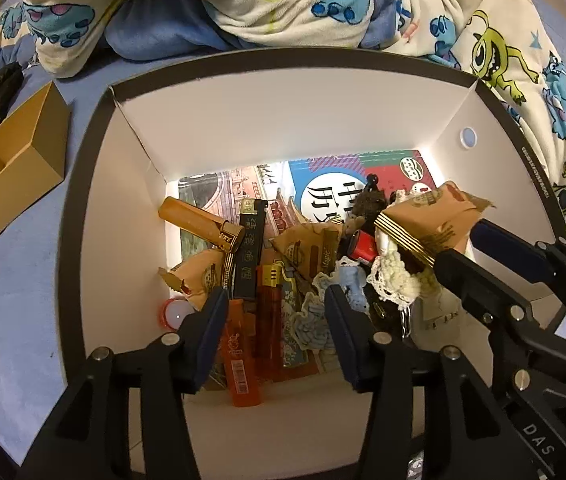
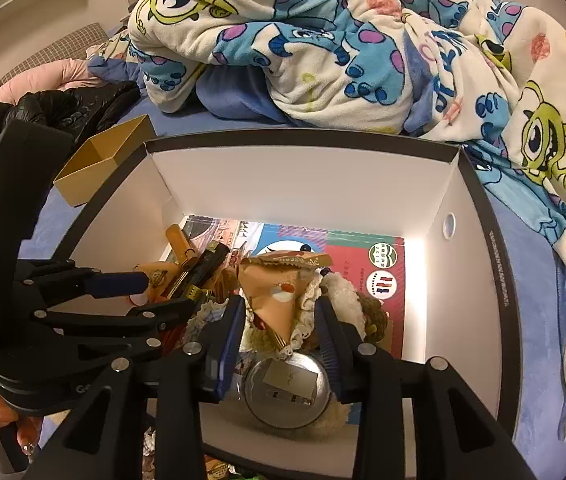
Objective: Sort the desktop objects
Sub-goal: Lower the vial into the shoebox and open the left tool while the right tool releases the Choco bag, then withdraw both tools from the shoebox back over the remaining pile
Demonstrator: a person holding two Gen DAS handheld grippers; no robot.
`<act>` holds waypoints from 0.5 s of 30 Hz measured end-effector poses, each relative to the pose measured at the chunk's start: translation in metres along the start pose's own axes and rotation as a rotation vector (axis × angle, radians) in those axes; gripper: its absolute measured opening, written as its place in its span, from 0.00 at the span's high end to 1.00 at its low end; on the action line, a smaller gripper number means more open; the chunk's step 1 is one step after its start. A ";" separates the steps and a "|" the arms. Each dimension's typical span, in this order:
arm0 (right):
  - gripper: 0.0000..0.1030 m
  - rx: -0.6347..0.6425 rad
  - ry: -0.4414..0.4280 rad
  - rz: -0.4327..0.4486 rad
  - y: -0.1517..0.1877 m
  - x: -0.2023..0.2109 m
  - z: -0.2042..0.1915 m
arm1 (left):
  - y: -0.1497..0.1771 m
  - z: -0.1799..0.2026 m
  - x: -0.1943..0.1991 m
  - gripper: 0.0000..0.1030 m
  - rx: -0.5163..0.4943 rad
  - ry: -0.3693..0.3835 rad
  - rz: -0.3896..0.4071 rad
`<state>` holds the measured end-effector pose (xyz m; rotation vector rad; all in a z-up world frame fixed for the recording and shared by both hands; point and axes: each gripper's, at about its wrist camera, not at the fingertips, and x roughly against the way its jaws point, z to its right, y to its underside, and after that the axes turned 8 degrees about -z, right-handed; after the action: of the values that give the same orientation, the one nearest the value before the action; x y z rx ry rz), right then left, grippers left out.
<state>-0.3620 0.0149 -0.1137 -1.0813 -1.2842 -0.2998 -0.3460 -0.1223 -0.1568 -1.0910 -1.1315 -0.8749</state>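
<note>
A white box with a dark rim (image 1: 95, 184) (image 2: 479, 216) holds the jumble of small items. My left gripper (image 1: 277, 308) stands open over two orange lighters (image 1: 239, 356) and grips nothing; it also shows open in the right wrist view, left gripper (image 2: 151, 296). My right gripper (image 2: 279, 316) (image 1: 463, 244) is open with a tan snack packet (image 2: 275, 292) (image 1: 435, 216) loose between its jaws, above a cream lace piece (image 1: 395, 280) and a gold ribbed bar (image 1: 407, 240). A round silver case (image 2: 287, 388) lies under the right fingers.
Inside the box lie a black lighter (image 1: 249, 252), an amber tube with a gold cap (image 1: 199, 220), more tan packets (image 1: 307, 248) and printed cards (image 2: 363, 276). A small open brown box (image 1: 15, 168) and a black bag (image 2: 63, 112) sit left on the blue bed; a cartoon blanket (image 2: 323, 40) lies behind.
</note>
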 end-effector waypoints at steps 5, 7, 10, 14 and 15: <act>0.60 -0.002 0.000 0.020 0.002 0.011 -0.002 | 0.005 0.001 0.013 0.37 -0.005 -0.010 0.021; 0.59 -0.002 0.000 0.032 0.003 0.019 -0.004 | 0.009 0.002 0.020 0.33 -0.002 -0.015 0.027; 0.53 -0.011 -0.004 0.050 0.007 0.032 -0.007 | 0.015 0.002 0.032 0.28 -0.003 -0.025 0.048; 0.52 -0.023 0.010 0.089 0.018 0.055 -0.011 | 0.027 0.003 0.051 0.26 -0.001 -0.019 0.067; 0.52 -0.027 0.009 0.097 0.021 0.060 -0.012 | 0.031 0.004 0.056 0.26 -0.001 -0.023 0.073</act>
<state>-0.3204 0.0387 -0.0698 -1.1595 -1.2185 -0.2496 -0.3048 -0.1107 -0.1088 -1.1380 -1.1036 -0.8078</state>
